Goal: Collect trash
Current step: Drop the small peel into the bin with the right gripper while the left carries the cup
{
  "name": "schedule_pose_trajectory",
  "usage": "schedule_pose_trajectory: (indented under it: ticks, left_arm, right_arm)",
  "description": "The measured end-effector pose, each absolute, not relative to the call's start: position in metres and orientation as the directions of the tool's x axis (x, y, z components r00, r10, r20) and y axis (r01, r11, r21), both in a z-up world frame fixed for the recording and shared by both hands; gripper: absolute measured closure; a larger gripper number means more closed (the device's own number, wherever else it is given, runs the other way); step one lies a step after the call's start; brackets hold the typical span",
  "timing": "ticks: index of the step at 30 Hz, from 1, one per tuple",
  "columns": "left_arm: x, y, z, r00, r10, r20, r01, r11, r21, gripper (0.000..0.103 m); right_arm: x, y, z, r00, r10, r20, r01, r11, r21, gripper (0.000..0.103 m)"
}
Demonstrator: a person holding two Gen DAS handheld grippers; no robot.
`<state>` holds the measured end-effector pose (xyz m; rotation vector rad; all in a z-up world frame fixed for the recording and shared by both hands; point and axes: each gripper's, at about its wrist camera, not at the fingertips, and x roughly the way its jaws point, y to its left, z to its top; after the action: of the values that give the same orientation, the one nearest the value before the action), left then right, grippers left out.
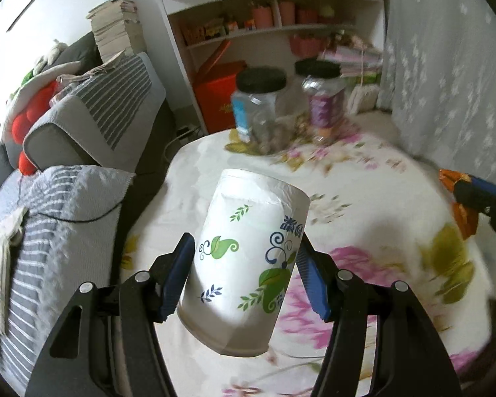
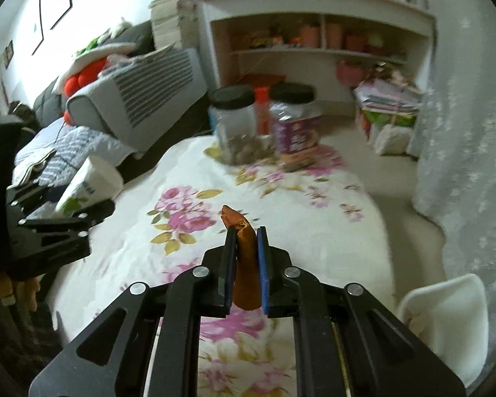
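The left tool [image 1: 244, 264] is clamped on a white paper cup [image 1: 248, 261] with green leaves, tilted above the flowered worktop [image 1: 363, 178]. Above that worktop too, the right tool [image 2: 244, 235] pinches a flat orange-brown wrapper [image 2: 243, 248].

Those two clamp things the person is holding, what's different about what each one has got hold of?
The left gripper holds a white paper cup printed with green leaves; the right gripper pinches an orange-brown wrapper. The cup is wide, so the left fingers stand well apart; the wrapper is flat, so the right fingers are nearly shut. Both are lifted above the flowered tablecloth.
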<state>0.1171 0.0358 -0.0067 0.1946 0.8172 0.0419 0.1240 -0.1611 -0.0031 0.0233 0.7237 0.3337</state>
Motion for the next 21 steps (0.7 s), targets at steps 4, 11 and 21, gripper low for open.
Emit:
schedule_pose_trajectory:
  ticks: [4,11,21]
  left_arm:
    - [0.104,0.016,0.000,0.724,0.062,-0.687,0.032,0.992,0.124,0.042]
    - [0.095,-0.021,0.003,0.774,0.020,-0.633,0.056,0.993,0.100,0.042]
    - [0.096,-0.063,-0.001,0.776,-0.047,-0.629,0.125,0.989,0.081,0.042]
  right_arm:
    - [0.109,-0.187,0.001,0.745,0.281,-0.605,-0.239,0.959,0.151,0.092]
    - [0.094,-0.220,0.006,0.803,0.212,-0.556,-0.165,0.977,0.134,0.092]
    - [0.087,-0.247,0.006,0.827,0.160,-0.539,-0.094,0.985,0.147,0.092]
